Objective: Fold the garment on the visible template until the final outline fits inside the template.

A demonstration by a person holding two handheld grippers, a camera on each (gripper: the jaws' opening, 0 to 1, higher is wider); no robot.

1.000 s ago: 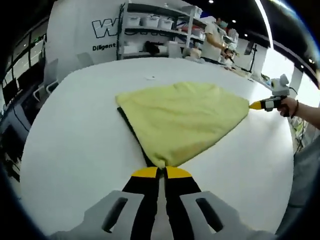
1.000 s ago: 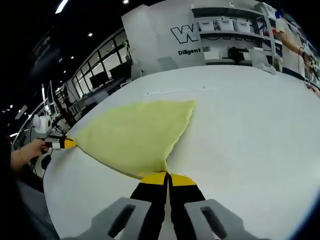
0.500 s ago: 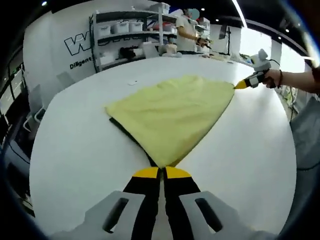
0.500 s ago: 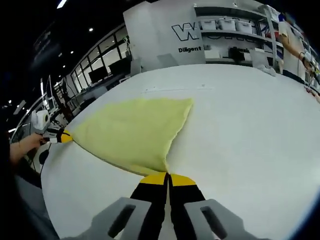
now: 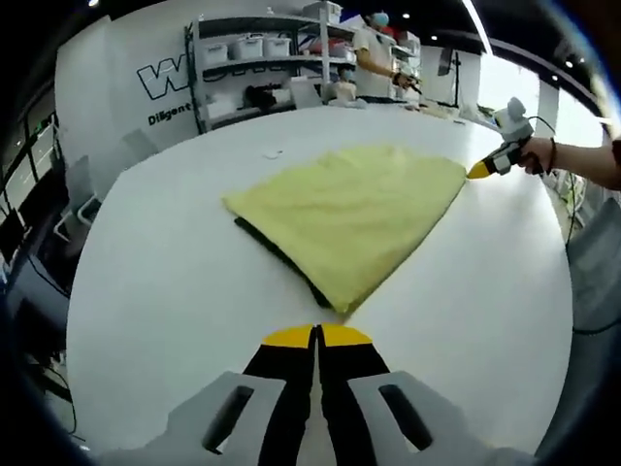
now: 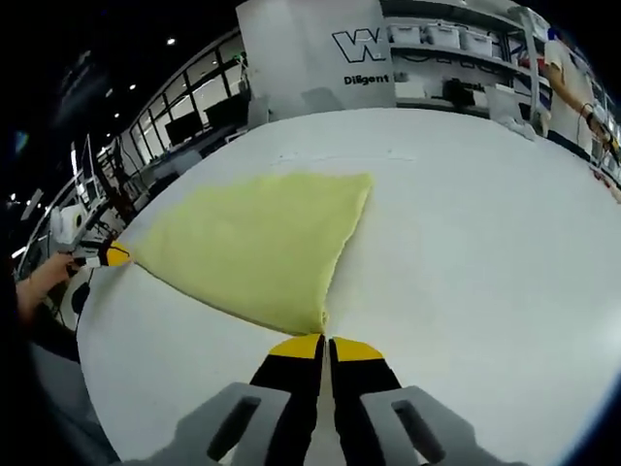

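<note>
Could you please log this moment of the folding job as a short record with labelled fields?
garment: yellow garment, lying flat on the table, folded to a pointed shape
template: dark template, an edge showing under the garment's side
surface: white table
left tongs: left tongs, jaws together, apart from the garment's near corner
right tongs: right tongs, jaws together, just short of the garment's tip
background: shelving with bins

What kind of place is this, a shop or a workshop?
Probably a lab or workshop: a large white table holds a yellow garment, storage shelves with bins line the back wall, and desks with monitors stand to one side.
</note>
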